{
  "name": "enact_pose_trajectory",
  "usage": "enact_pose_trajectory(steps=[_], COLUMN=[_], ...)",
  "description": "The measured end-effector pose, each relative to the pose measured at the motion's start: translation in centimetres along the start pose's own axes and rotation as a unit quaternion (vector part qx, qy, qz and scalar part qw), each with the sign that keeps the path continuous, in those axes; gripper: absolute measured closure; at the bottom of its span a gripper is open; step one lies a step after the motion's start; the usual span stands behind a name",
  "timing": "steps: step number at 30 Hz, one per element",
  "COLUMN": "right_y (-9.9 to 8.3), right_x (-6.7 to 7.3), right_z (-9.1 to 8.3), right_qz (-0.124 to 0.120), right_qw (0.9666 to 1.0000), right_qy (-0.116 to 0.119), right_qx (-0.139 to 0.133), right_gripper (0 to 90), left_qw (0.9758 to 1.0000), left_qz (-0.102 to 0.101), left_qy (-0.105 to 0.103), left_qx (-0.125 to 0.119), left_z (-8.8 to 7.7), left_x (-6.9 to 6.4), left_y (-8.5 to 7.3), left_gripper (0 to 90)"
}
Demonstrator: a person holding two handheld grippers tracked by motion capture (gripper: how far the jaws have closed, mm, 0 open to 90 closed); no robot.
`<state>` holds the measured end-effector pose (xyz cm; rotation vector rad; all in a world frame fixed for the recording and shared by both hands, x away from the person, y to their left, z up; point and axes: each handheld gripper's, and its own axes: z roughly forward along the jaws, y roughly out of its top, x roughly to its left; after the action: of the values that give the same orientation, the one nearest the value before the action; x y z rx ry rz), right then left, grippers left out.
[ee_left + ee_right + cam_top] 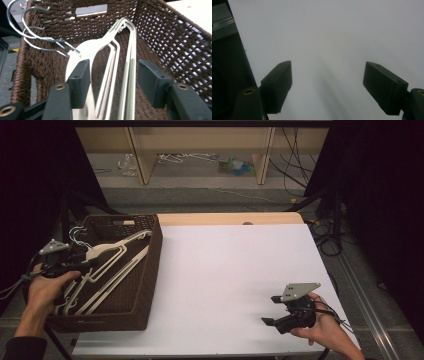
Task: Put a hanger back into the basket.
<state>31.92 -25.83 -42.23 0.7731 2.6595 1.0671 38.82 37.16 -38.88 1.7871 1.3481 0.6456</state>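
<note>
White surface (235, 285), dark curtains both sides, shelving at the far end. Brown wicker basket (150, 270) sits on the left edge of the surface, cream hangers (107, 267) lying inside it, metal hooks at its far-left corner. My left gripper (113, 75) hangs over the basket's near-left side; fingers (80, 80) parted, the hangers run between them, pads not pressing. My right gripper (274, 312) hovers near-right over bare surface, fingers (278, 85) wide apart, holding nothing.
</note>
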Motion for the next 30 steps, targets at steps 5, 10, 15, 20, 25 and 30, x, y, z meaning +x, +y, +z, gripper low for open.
enact_pose_trajectory(steps=[5,10,15,20,25,30], right_y=[0.0,0.0,-0.1,-0.1,-0.2,-0.2], right_x=[-0.1,-0.2,-0.3,-0.2,0.3,0.6], right_z=[-0.1,-0.3,-0.4,-0.5,-0.6,-0.5], right_qz=[0.010,0.023,0.036,0.040,0.048,0.056], right_qw=[0.9998,0.9986,0.9965,0.9952,0.9927,0.9915], right_qy=[-0.005,-0.022,-0.036,-0.042,-0.048,-0.043], right_qx=[-0.015,-0.043,-0.066,-0.079,-0.101,-0.110], right_gripper=[23.8,23.1,21.6,18.9,17.6,17.6], left_qw=[0.9994,0.9974,0.9939,0.9896,0.9834,0.9793], left_qz=[0.014,0.032,0.046,0.061,0.084,0.096], left_qy=[-0.023,-0.045,-0.079,-0.110,-0.136,-0.158], left_qx=[-0.022,-0.045,-0.061,-0.070,-0.085,-0.082], left_z=[-0.7,-1.4,-1.5,-1.3,-1.4,-1.1], left_x=[-2.1,-5.0,-8.6,-11.9,-15.2,-17.8], left_y=[0.4,0.8,0.8,0.7,0.4,-0.6], left_gripper=[39.3,35.7,31.7,29.1,26.8,24.0])
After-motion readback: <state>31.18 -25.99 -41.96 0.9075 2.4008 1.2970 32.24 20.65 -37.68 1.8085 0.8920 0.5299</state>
